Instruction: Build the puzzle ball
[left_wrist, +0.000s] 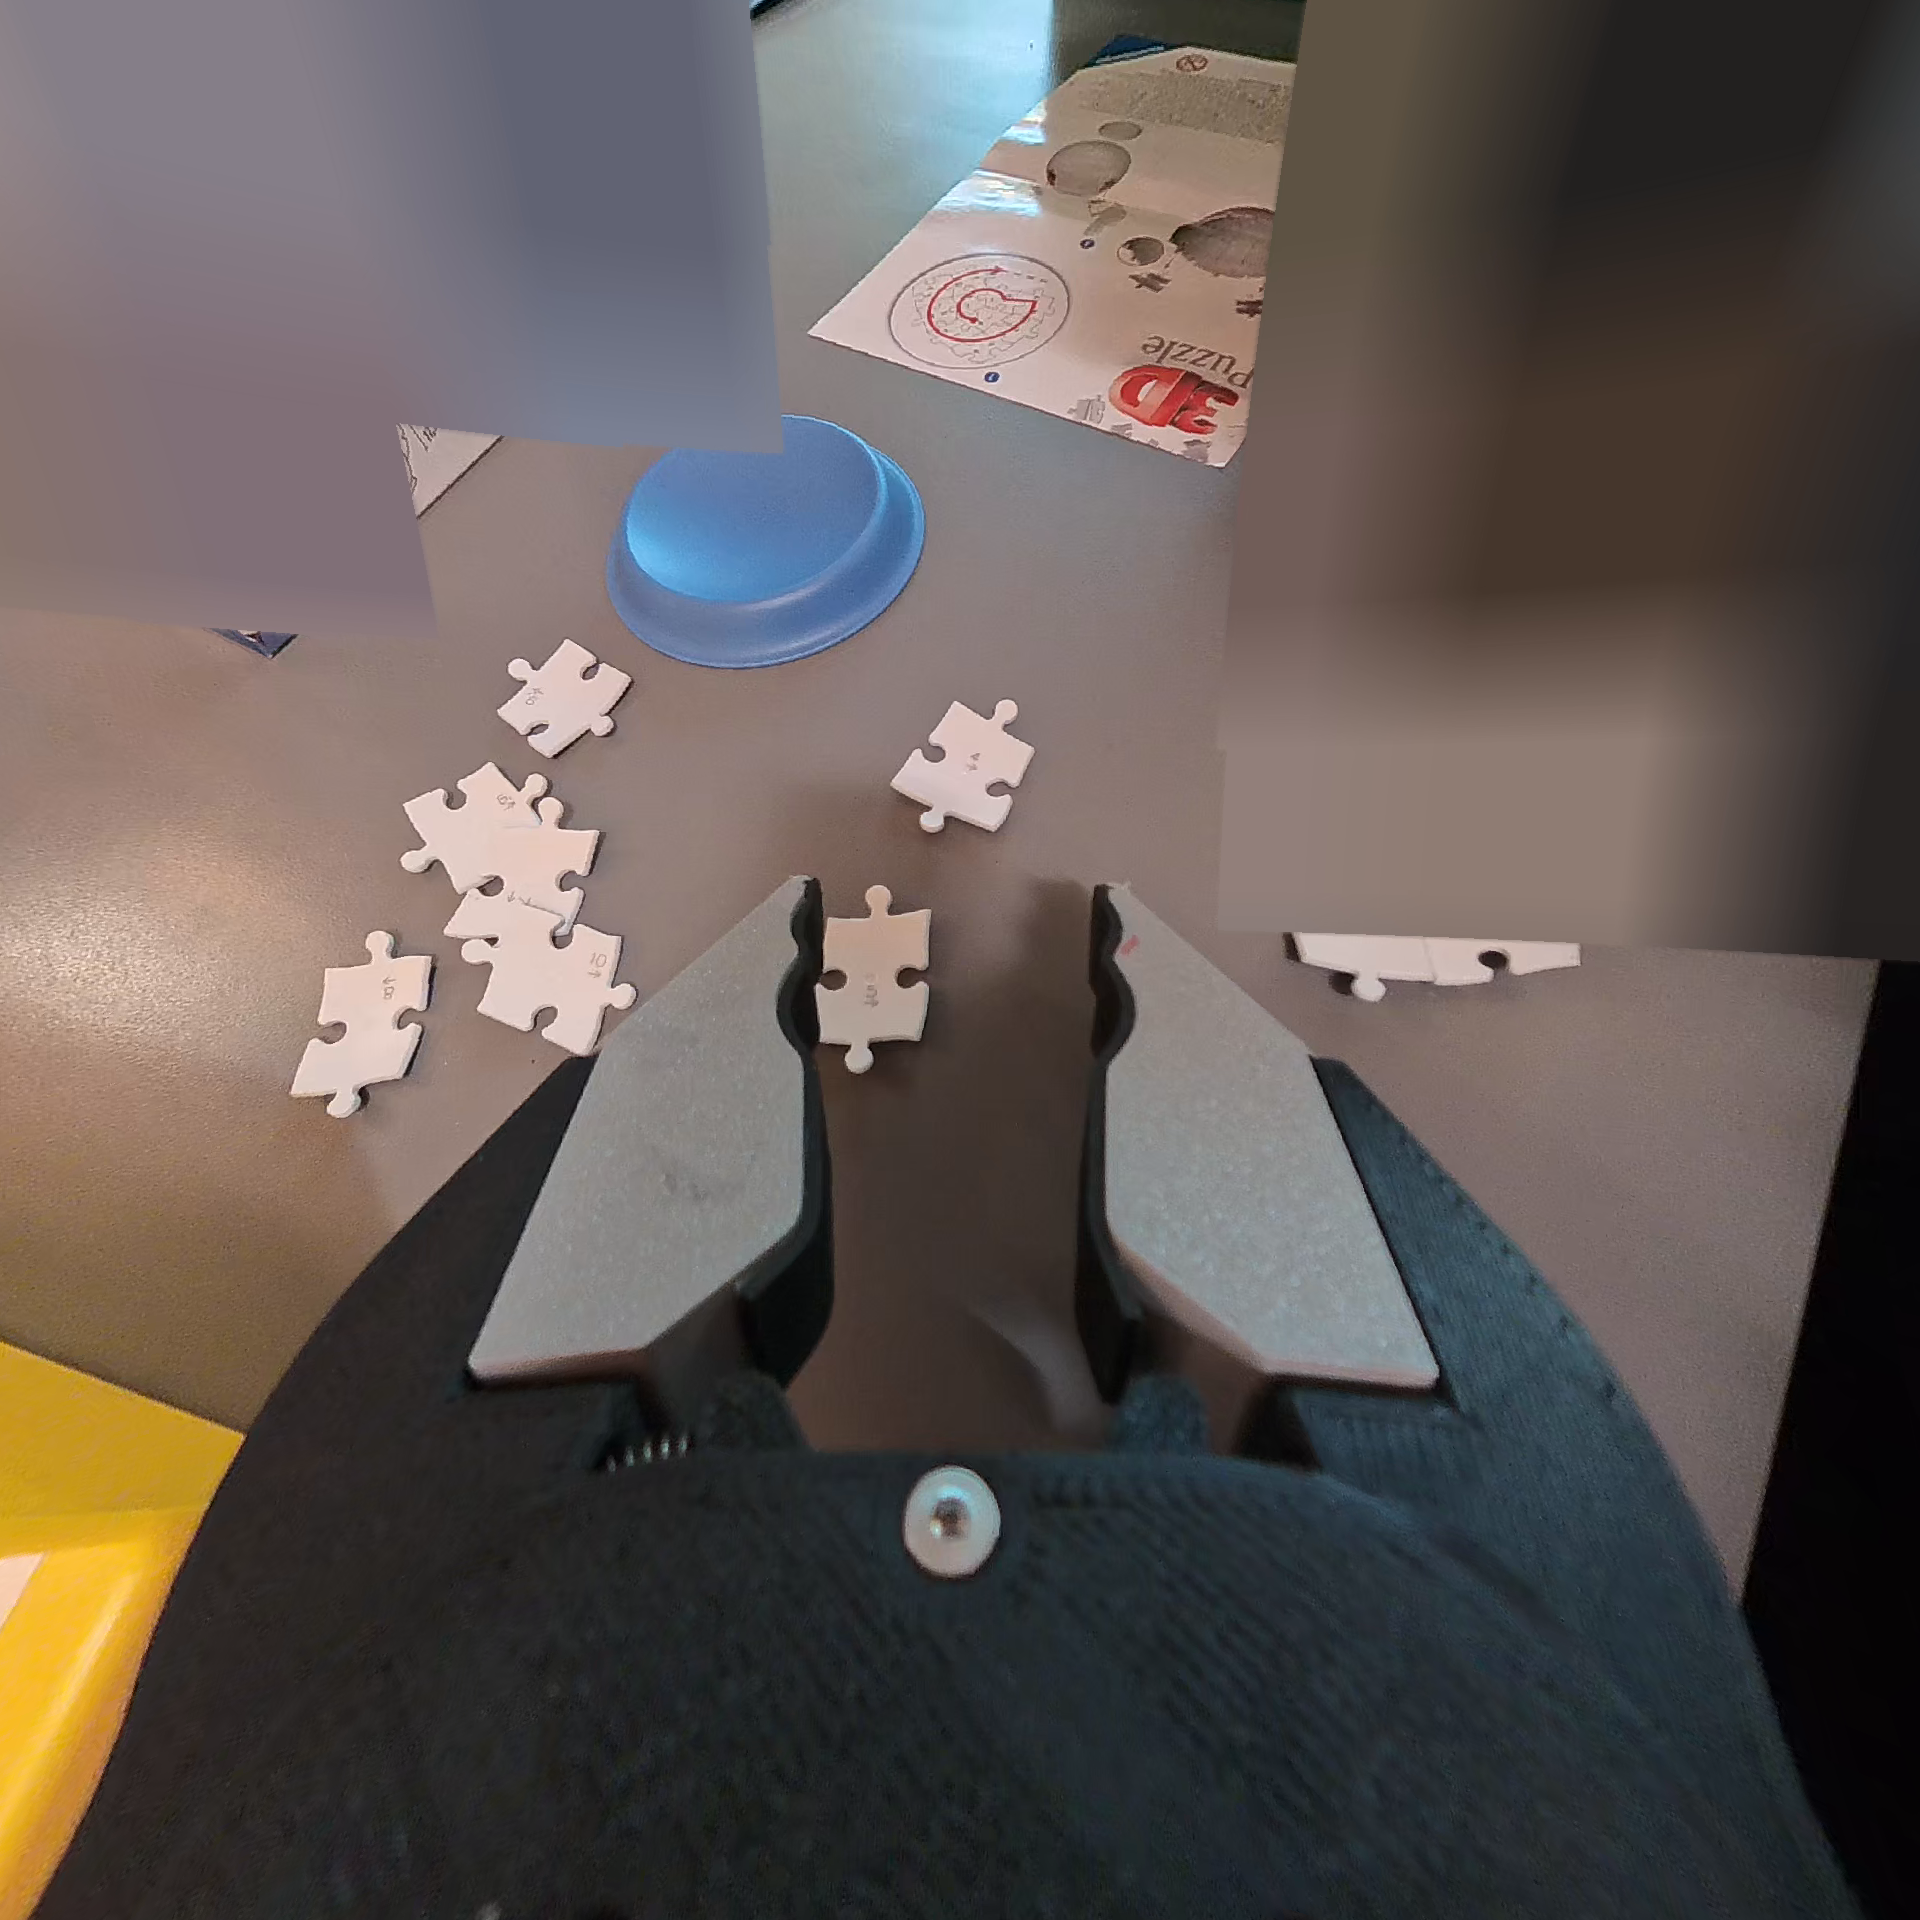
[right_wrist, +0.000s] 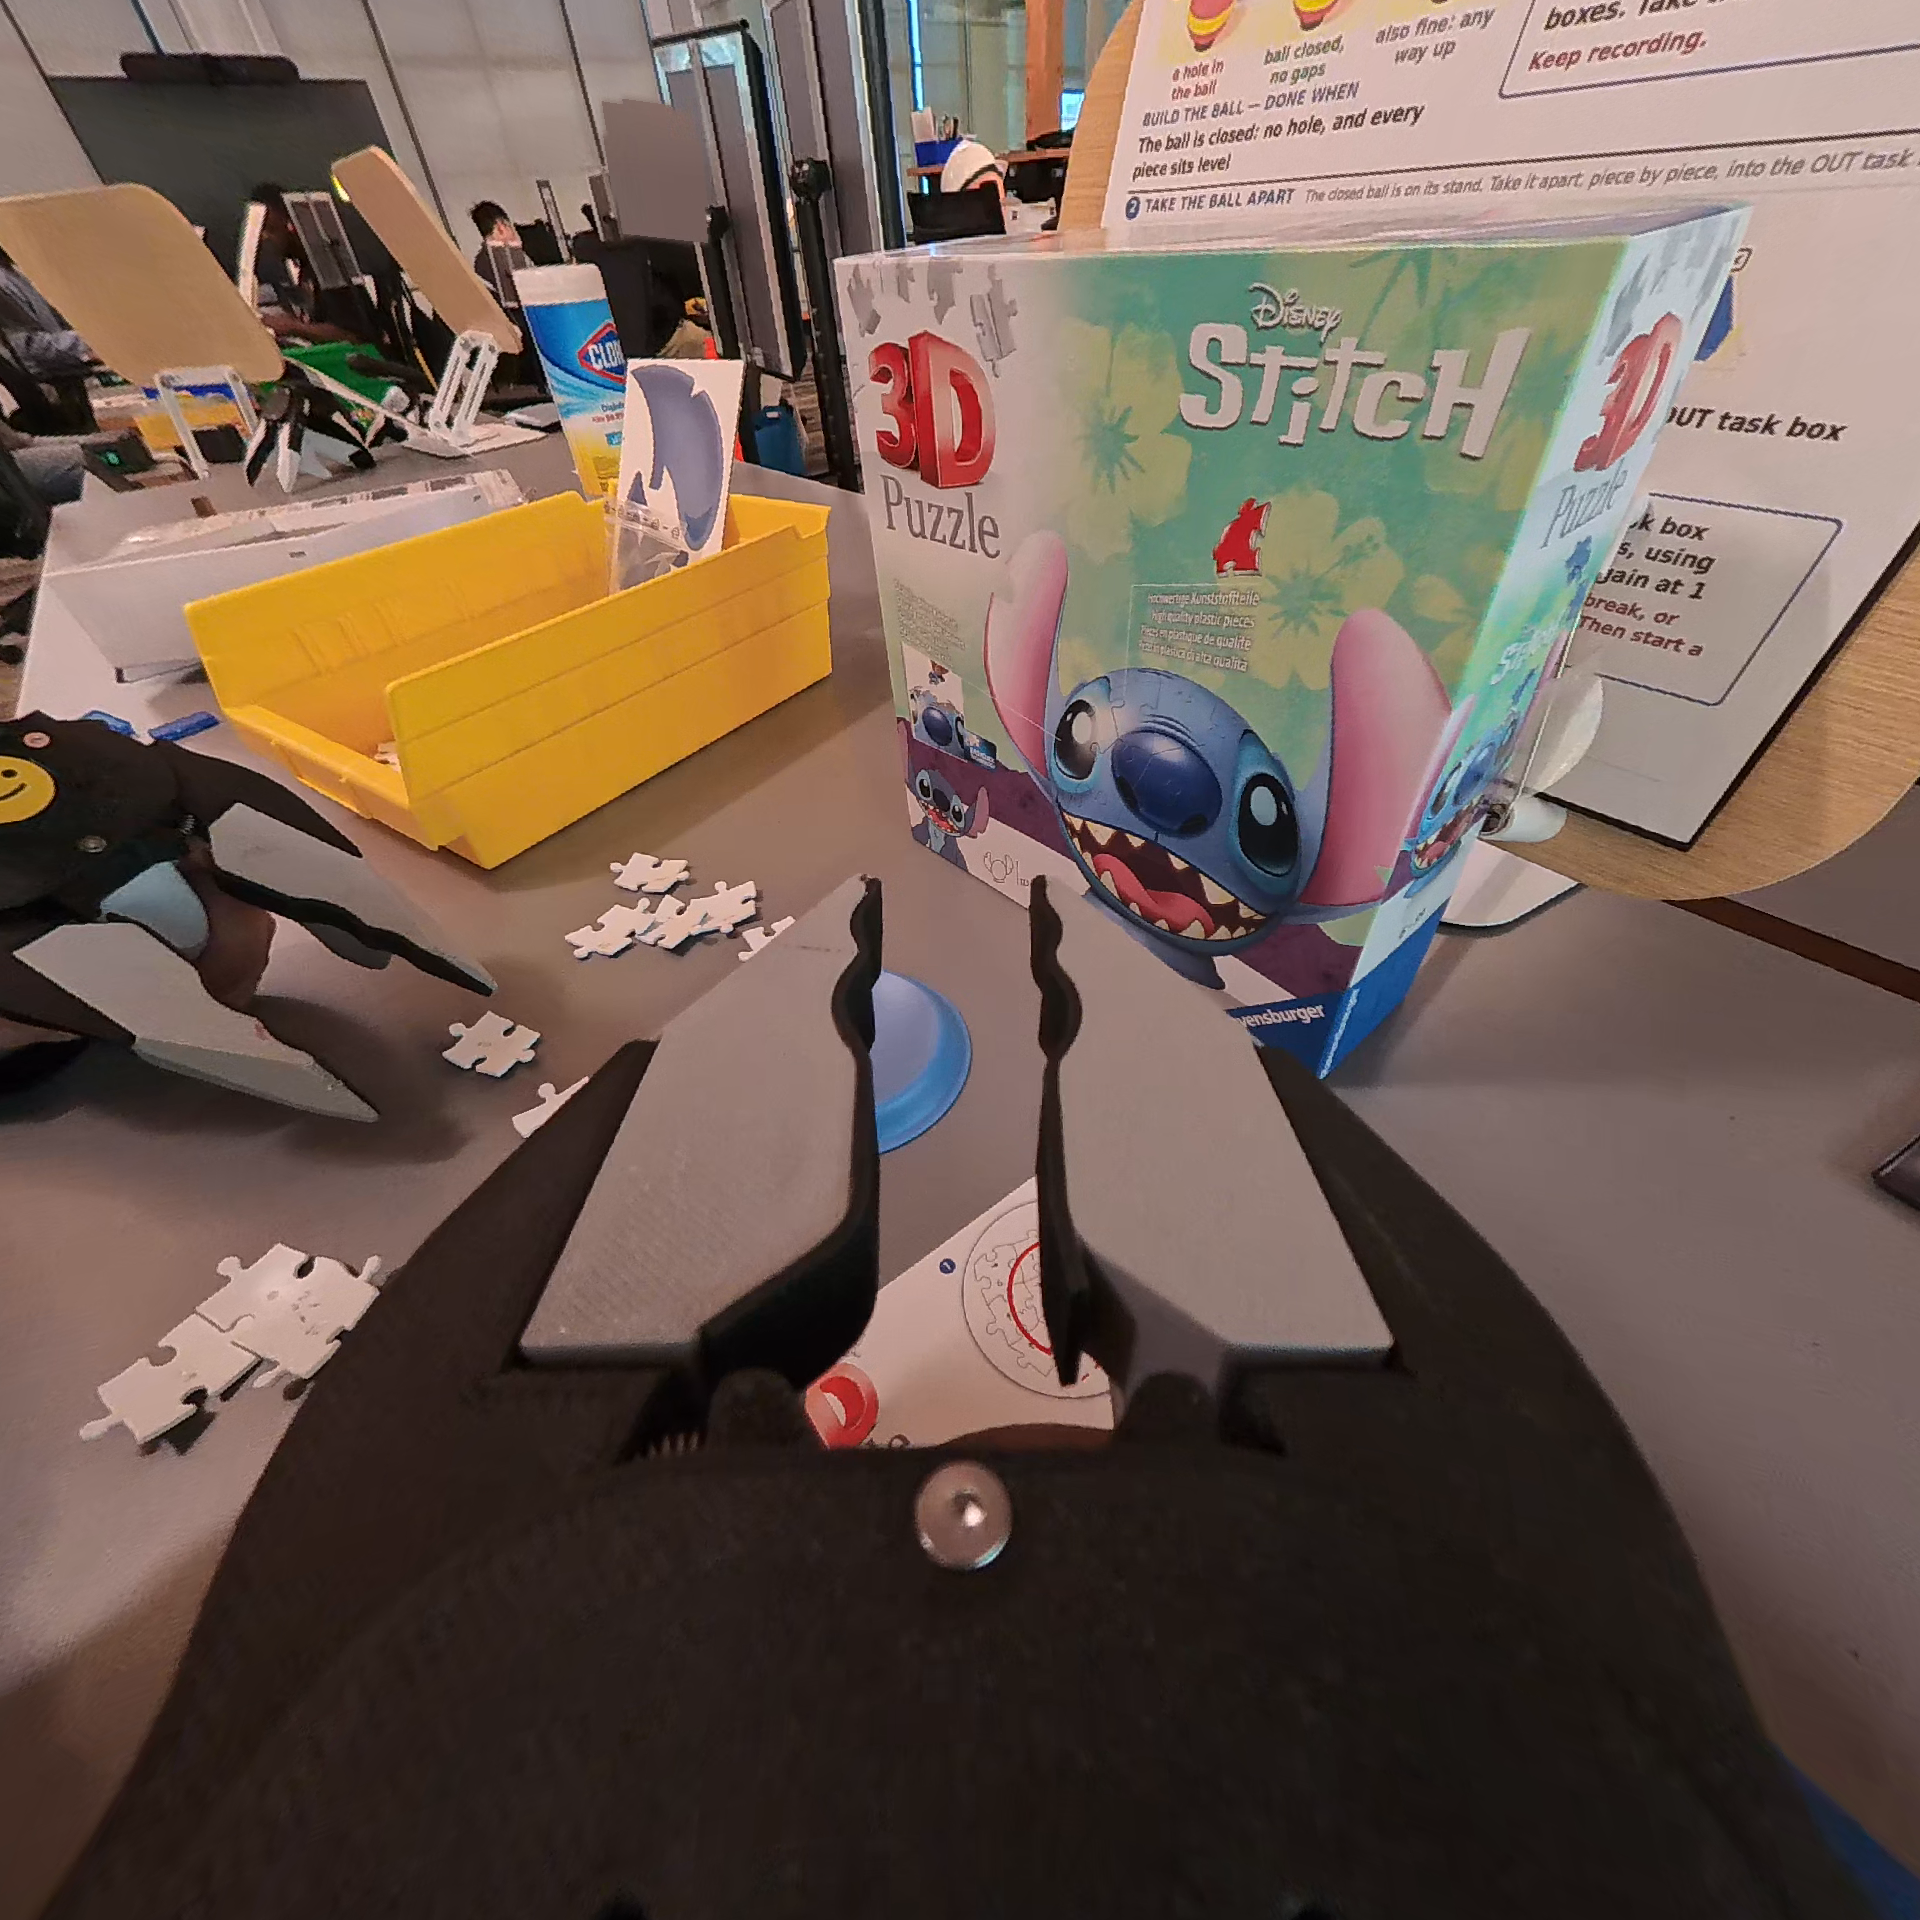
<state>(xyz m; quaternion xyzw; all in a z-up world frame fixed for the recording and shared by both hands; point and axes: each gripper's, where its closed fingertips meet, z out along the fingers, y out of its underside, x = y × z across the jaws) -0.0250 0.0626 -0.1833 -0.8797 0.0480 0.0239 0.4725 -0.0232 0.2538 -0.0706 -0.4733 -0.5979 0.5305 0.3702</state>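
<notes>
Several white puzzle pieces lie face down on the grey table. One piece (left_wrist: 873, 977) lies just inside my left gripper's left fingertip. My left gripper (left_wrist: 956, 904) is open and empty, low over the table. Another piece (left_wrist: 966, 767) lies ahead of it, and a loose pile (left_wrist: 509, 883) lies to its left. Joined pieces (left_wrist: 1434, 961) lie at the right, also in the right wrist view (right_wrist: 239, 1340). The blue round stand (left_wrist: 764, 551) sits farther ahead. My right gripper (right_wrist: 951, 904) is open and empty above the instruction sheet (right_wrist: 966, 1340). The left gripper (right_wrist: 208, 935) shows there at the left.
The puzzle box (right_wrist: 1247, 623) stands upright ahead of my right gripper. A yellow bin (right_wrist: 499, 665) holding a printed card sits behind the pieces; its corner shows in the left wrist view (left_wrist: 83, 1507). A board with printed sheets (right_wrist: 1714, 468) leans at the right. About 25 cm separates my left fingertips from my right.
</notes>
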